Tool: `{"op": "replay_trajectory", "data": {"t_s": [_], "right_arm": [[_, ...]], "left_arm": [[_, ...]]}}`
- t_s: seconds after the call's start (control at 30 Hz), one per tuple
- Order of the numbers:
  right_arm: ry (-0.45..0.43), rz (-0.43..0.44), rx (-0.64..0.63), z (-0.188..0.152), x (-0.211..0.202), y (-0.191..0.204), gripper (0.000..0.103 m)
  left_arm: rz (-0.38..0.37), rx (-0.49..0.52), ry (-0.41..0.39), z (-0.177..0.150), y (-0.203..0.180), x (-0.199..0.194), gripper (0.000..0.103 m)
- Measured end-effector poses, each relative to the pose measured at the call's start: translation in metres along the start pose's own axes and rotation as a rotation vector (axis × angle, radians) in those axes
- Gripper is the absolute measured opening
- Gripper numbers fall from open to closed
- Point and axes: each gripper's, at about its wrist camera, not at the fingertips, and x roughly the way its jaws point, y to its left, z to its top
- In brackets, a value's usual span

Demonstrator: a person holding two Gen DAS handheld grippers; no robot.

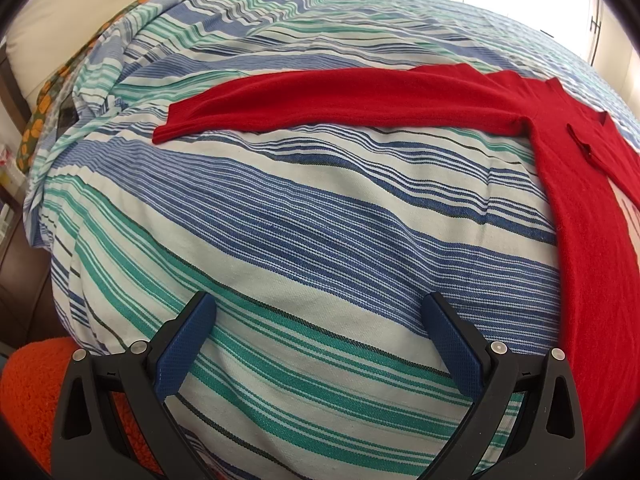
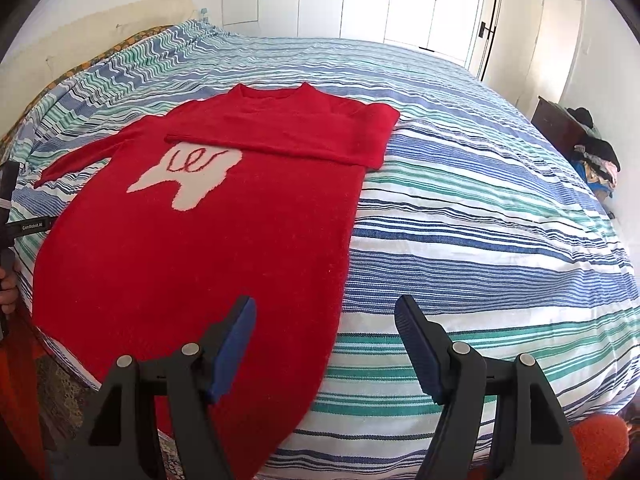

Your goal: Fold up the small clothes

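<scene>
The left gripper (image 1: pixel 320 320) has its fingers spread over bare striped bedspread (image 1: pixel 304 216), with nothing between them. The red sweater (image 2: pixel 192 248) lies flat on the bed, one sleeve folded across its chest. The right gripper (image 2: pixel 326 320), fingers spread and empty, straddles the sweater's lower right edge; open bedspread lies beyond.

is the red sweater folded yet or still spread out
Partly folded: one sleeve lies across the red sweater chest; the other sleeve is outstretched.
</scene>
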Motion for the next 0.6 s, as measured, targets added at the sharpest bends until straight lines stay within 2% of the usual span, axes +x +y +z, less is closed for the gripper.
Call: {"op": "replay_trajectory", "data": {"t_s": [0.23, 0.33, 0.47, 0.6], "right_arm": [[0.008, -0.003, -0.015, 0.001, 0.002, 0.004, 0.072], [0.082, -0.064, -0.024, 0.011, 0.001, 0.007, 0.072], [0.074, -0.12, -0.048, 0.036, -0.029, 0.016, 0.072], [0.057, -0.113, -0.068, 0.06, -0.06, 0.029, 0.078]], "left_arm": [[-0.001, 0.0, 0.0, 0.0, 0.0, 0.0, 0.102], [-0.001, 0.001, 0.0, 0.0, 0.0, 0.0, 0.102], [0.012, 0.005, -0.005, -0.001, -0.002, 0.0, 0.102], [0.022, 0.004, -0.008, -0.001, -0.003, 0.0, 0.103]]}}
